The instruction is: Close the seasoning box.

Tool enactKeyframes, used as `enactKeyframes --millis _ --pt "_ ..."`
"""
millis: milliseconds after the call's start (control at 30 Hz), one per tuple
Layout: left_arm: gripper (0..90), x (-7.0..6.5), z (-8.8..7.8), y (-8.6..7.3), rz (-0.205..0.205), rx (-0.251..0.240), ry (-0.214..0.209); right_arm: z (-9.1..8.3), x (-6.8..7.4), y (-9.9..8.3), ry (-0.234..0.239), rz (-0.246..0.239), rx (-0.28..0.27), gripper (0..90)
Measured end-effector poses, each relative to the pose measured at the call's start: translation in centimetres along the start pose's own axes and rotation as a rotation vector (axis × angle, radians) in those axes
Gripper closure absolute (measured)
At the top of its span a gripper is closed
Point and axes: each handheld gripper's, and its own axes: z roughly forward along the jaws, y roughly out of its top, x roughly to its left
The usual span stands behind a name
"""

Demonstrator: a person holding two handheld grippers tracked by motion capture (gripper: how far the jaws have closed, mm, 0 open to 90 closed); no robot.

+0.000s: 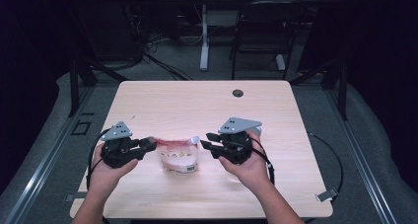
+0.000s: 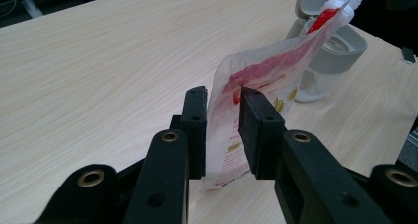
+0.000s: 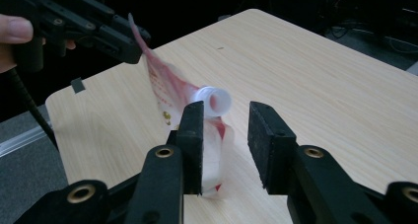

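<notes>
A soft white pouch with red print and a white spout stands slanted near the table's front edge, its lower end down at the tabletop. My left gripper is shut on the pouch's upper left corner; in the left gripper view the pads pinch the pouch edge-on, with the left gripper pointing along it. My right gripper hangs open just right of the spout. In the right gripper view the spout sits just beyond the left jaw of the right gripper, with nothing between the pads.
A pale grey container with a flipped-up lid stands on the table behind the pouch. The wooden table has a cable hole near its far edge. A dark chair and a desk leg stand beyond it.
</notes>
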Motion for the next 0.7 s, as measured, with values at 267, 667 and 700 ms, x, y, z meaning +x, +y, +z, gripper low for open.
enactKeyframes --millis 267,667,700 --pt "73.6 0.1 0.1 0.0 -0.002 0.000 -0.001 1.3 0.2 -0.4 0.024 0.000 0.024 63.0" --pt "75.6 0.2 0.1 -0.2 -0.011 -0.015 -0.021 3.0 0.3 -0.6 0.035 0.008 0.025 66.1" --pt "76.5 0.2 0.1 -0.2 -0.009 -0.012 -0.015 3.0 0.4 -0.5 0.030 -0.001 0.032 66.5"
